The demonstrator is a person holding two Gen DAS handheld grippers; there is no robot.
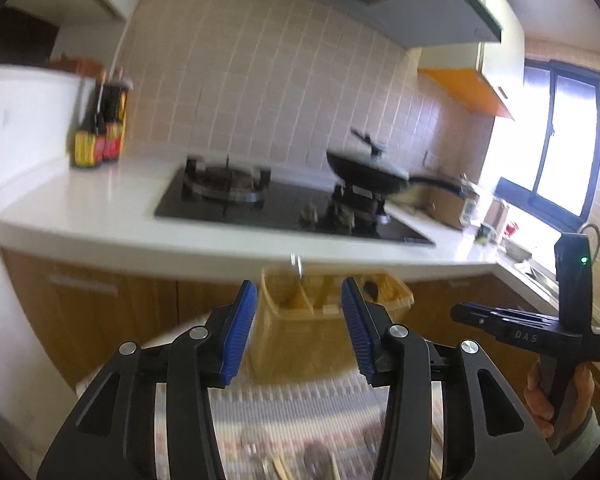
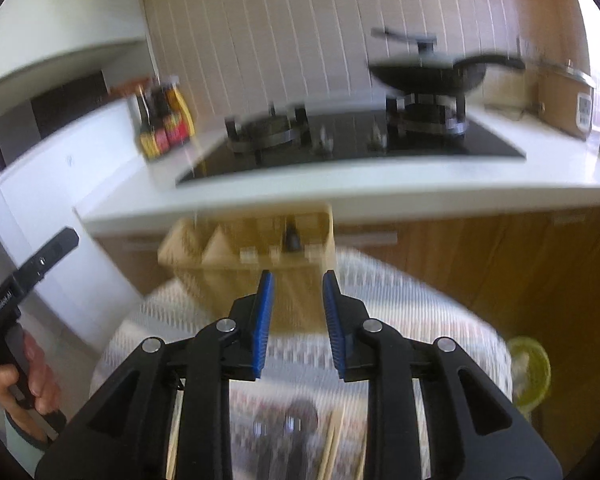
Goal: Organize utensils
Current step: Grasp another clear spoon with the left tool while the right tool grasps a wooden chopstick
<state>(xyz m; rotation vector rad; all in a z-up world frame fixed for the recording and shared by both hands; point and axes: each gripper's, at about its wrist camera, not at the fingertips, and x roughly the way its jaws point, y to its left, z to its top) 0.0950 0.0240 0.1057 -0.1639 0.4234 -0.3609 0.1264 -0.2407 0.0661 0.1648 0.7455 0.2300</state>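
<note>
Beyond left hand-held gripper [image 1: 300,324], utensil basket [image 1: 300,332]; jaws apart.

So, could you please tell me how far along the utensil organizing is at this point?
Barely begun, it seems. Done: the yellow divided caddy on the patterned cloth holds one dark item in a compartment; blur hides anything else. In hand: nothing; the left gripper and right gripper both hang open and empty. Left: spoons and chopsticks lie loose on the cloth below the fingers.
</note>
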